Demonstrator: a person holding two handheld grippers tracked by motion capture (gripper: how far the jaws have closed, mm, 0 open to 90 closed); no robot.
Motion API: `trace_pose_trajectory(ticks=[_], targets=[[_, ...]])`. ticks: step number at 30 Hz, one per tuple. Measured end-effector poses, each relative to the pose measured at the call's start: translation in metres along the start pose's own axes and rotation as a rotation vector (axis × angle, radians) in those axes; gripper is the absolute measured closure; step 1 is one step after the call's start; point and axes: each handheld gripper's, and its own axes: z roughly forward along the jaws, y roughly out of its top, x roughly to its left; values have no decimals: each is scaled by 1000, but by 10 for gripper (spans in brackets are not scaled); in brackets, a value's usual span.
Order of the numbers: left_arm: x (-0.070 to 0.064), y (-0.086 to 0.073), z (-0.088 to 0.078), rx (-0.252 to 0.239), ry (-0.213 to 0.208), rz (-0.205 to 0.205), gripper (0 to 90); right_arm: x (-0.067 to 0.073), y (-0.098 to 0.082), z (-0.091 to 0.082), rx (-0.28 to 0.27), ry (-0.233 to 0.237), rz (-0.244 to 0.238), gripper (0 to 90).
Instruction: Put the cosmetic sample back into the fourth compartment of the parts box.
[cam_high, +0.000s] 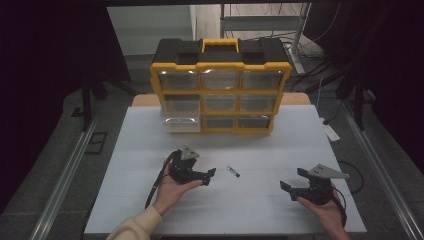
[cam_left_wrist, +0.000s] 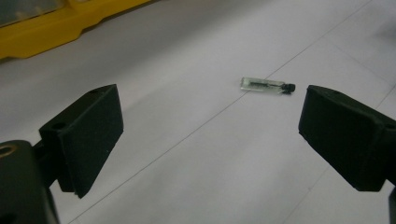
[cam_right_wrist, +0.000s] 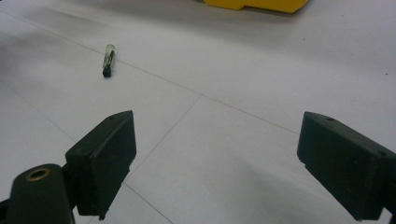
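Left gripper (cam_high: 209, 176) held low over the white table (cam_high: 150, 150), jaws wide apart with nothing between them, pointed toward the middle. Just beyond its tips, a small glass vial (cam_high: 233, 172) with a black cap, lying flat on the table, touched by neither gripper. In the left gripper view, vial (cam_left_wrist: 268, 86) ahead and slightly toward the right jaw, near but not yet between the pads. Further right, right gripper (cam_high: 290, 187) also low over the table, jaws likewise spread and empty, well apart from the vial; in the right gripper view, vial (cam_right_wrist: 109, 60) far off to the upper left.

Behind it all, at the table's far edge, a yellow and black organiser (cam_high: 220, 85) with clear drawers; bottom-left drawer (cam_high: 181, 123) pulled out a little, the others shut.

Judged from this: early in the work. Drawer probably already opened to take the vial, but vial not yet picked up. Left to do, most likely: closing the left jaws on the vial, carrying it to the open drawer, dropping it in, pushing the drawer shut
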Motion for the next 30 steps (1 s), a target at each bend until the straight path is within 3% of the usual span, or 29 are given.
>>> trace_pose_trajectory(ticks=[18,30], targets=[[-26,19,29,52,-33,41,65,-1,0,0,4,-6,3,127],[-36,21,46,84,-36,54,60,-2,0,0,5,-7,6,127]])
